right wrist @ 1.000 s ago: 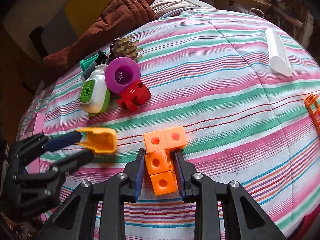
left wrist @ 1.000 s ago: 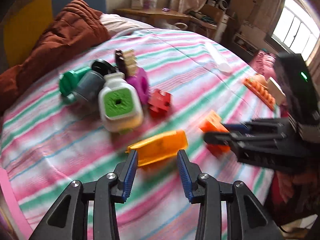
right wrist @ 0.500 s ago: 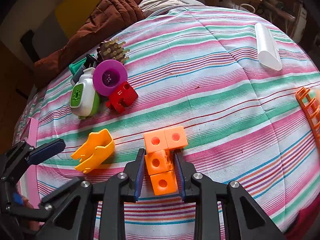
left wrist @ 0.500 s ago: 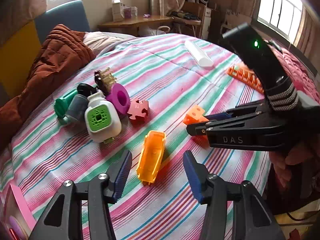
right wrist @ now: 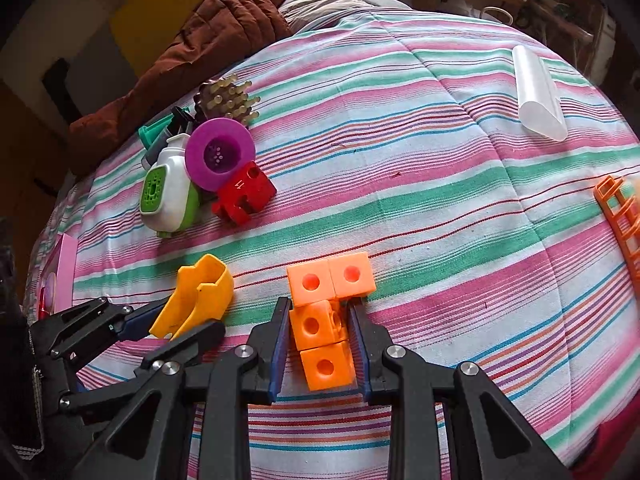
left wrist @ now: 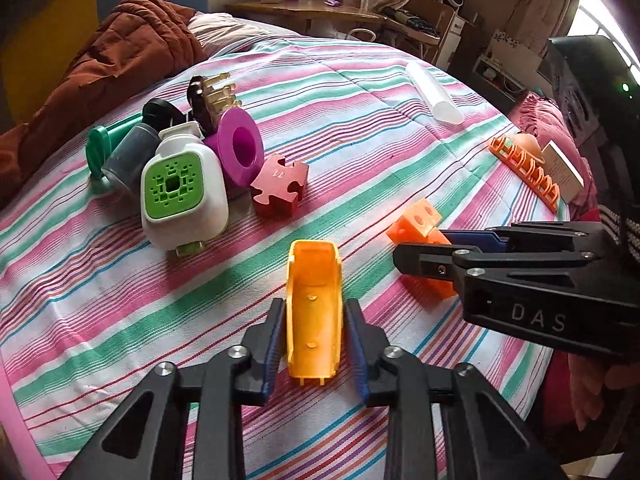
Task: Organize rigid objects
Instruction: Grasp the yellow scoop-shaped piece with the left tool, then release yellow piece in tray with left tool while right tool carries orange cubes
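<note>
On striped woven bedspread (left wrist: 360, 128): glossy yellow plastic trough (left wrist: 314, 312) clamped in left gripper (left wrist: 314, 334), holed orange cube cluster (right wrist: 324, 328) clamped in right gripper (right wrist: 322, 344).

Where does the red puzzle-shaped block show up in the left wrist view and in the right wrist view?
Left wrist view: the red block lies left of centre in the upper half, just right of the purple ring.
Right wrist view: the red block lies left of centre, just below and right of the purple ring.
Shared landmark: the white and green bottle, left of the block in both.
</note>
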Tool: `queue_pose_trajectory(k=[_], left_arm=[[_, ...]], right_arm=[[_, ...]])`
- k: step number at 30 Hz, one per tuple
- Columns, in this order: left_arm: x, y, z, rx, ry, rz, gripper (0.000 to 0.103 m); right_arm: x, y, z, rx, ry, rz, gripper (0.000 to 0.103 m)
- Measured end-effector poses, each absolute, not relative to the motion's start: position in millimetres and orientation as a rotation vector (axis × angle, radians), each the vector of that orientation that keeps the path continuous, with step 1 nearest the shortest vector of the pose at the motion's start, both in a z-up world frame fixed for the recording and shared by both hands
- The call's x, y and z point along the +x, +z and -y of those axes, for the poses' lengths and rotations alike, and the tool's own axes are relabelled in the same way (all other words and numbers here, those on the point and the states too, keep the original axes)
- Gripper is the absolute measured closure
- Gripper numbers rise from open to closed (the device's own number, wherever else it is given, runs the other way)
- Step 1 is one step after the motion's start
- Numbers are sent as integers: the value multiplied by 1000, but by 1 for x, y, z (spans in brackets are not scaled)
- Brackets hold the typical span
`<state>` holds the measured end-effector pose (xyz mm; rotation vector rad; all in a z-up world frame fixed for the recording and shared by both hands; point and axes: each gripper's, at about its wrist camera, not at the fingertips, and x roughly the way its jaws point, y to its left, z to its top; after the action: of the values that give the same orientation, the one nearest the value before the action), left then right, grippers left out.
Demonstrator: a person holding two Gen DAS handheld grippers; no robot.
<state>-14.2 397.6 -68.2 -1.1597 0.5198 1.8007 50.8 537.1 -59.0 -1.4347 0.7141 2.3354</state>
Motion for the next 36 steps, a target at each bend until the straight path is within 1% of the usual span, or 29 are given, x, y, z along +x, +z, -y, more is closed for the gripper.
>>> queue_pose_trajectory(k=[8,17,23,30,34,36], left_arm=[[-14,-58,-374,-1177,1859,-432,77],[-9,-44,-335,-1173,1921,-376,77],[-22,-30,-294,-1192,1985,-259,77],[-32,-12,-247,-1158,2087,-175,77],[-42,-7,-213,-1167,2160,-83,77],[-48,-6,-196,-1175,2198,-44,77]], right_arm=[[46,-60,-530,-1457,2354,-613,74],[44,-60,-520,-1458,2369,-494,74],[44,-60,-516,-1450,2373,-465,74],[44,-60,-514,-1443,2378,-427,74],[46,-59,-513,-1418,2382,-434,75],[46,-58,-511,-1403,2408,-475,75]])
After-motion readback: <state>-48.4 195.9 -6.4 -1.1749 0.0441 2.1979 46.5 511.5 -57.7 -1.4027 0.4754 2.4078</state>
